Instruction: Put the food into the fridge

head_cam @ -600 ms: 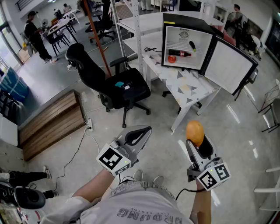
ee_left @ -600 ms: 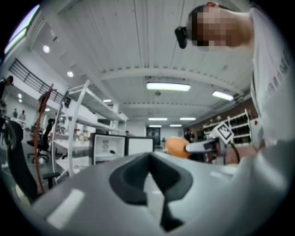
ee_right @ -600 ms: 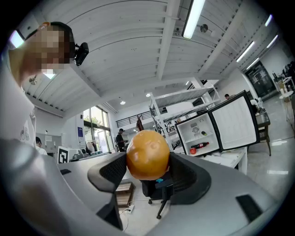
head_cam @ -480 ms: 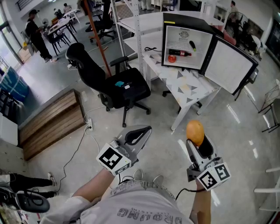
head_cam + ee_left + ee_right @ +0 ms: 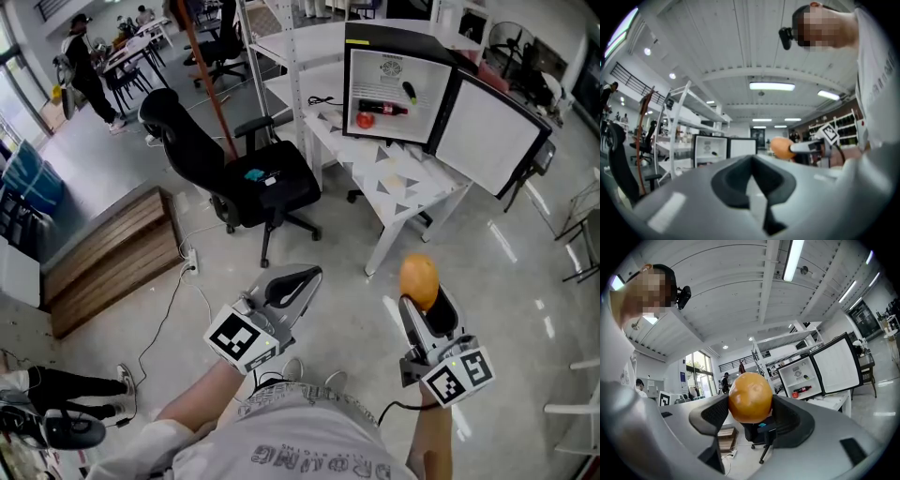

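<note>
My right gripper (image 5: 419, 292) is shut on an orange fruit (image 5: 418, 281), held in the air over the floor; in the right gripper view the orange (image 5: 750, 397) sits squeezed between both pads. My left gripper (image 5: 292, 286) hangs beside it, shut and with nothing in it. Ahead at the upper right a small black fridge (image 5: 394, 42) stands on a white table (image 5: 403, 183), its door (image 5: 487, 131) swung open to the right. Inside lie a bottle (image 5: 384, 109), a red round fruit (image 5: 365, 120) and a small dark item (image 5: 410, 91).
A black office chair (image 5: 234, 173) stands left of the table, with a white shelf rack (image 5: 291, 56) behind it. A low wooden platform (image 5: 108, 258) and a cable (image 5: 178, 300) lie on the floor at left. People and desks are far off at the top left.
The head view has shifted a little, so the fridge sits slightly higher and further left. Both grippers keep their places, and the orange stays in the right one.
</note>
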Available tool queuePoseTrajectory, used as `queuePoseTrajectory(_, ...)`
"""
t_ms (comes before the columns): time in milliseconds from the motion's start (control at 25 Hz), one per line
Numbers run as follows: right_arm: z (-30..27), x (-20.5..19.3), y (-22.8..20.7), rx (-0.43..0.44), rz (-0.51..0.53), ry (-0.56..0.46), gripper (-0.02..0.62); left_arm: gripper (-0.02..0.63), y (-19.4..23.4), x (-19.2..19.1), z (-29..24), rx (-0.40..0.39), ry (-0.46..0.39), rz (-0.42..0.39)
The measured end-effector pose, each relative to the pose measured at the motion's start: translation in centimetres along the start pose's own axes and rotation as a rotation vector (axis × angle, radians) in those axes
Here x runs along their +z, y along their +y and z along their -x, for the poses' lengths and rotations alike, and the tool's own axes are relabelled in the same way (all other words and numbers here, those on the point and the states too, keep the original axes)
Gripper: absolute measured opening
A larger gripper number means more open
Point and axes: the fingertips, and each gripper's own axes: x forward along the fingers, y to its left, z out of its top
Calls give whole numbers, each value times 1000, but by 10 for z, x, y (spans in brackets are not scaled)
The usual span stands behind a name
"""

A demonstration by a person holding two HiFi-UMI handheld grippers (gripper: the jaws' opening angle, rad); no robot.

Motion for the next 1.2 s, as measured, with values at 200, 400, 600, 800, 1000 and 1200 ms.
queuePoseTrajectory(200,13,1,-17,15,-2,10,287,8,-15,-2,-14,18,-5,-3)
queuePoseTrajectory(400,23,-2,-32,25,-11,28,287,8,-22,-5,-27,41,-1,-2)
queuePoseTrajectory(600,28,-2,-52,23,-17,28,287,8,-29,-9,-45,37,4,-3)
queuePoseTrajectory(800,26,0,-68,24,-18,26,287,8,-31,-13,-61,30,6,-6)
queuePoseTrajectory(1000,15,0,-80,26,-1,34,287,8,-20,-16,-74,39,1,-9)
queuePoseTrajectory(1200,-2,-2,-94,28,3,47,287,8,-6,-21,-88,42,-4,-5)
